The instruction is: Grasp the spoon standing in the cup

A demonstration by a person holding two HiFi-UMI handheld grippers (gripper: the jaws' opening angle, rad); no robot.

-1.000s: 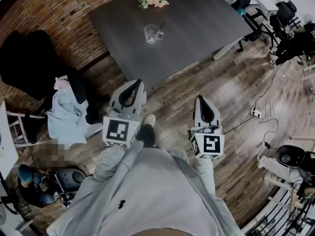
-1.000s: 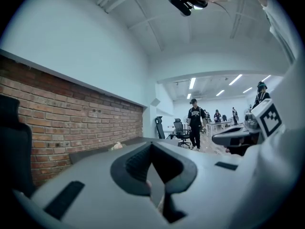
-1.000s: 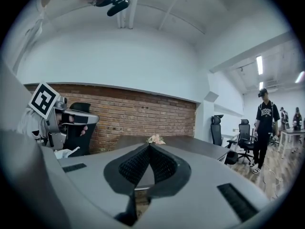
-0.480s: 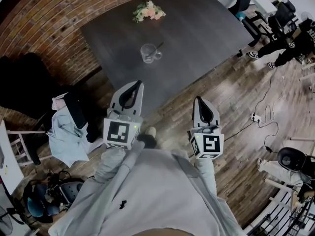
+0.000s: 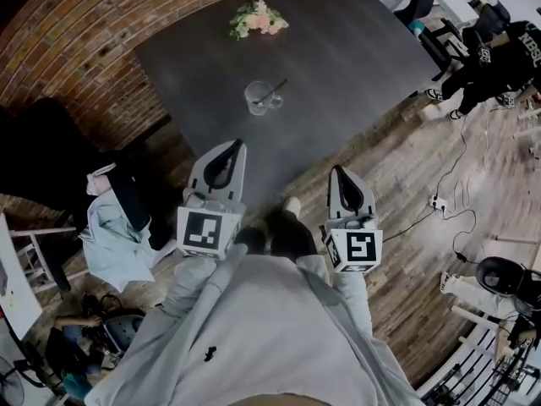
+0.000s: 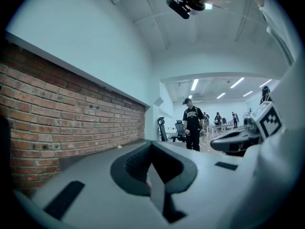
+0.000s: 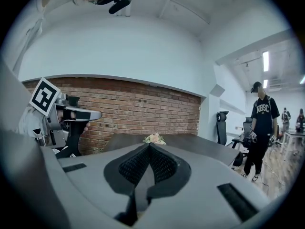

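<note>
Drawn nearer the bench (image 5: 355,49) than a second ago: cup (image 5: 258,98) with spoon (image 5: 275,88) standing in it, well ahead of left gripper (image 5: 232,143) and right gripper (image 5: 336,169). Both jaws closed, empty. Nothing between; flowers (image 5: 258,19) beyond the cup, bystander (image 5: 494,62) off right.

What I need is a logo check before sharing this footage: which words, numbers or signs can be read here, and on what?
"NBSC", as best it reads: white print on a bystander's black T-shirt, right gripper view; same in the left gripper view.
White print on dark clothing, head view's top right: too blurred to read.
Square markers on left gripper and right gripper: patterns, no letters.
</note>
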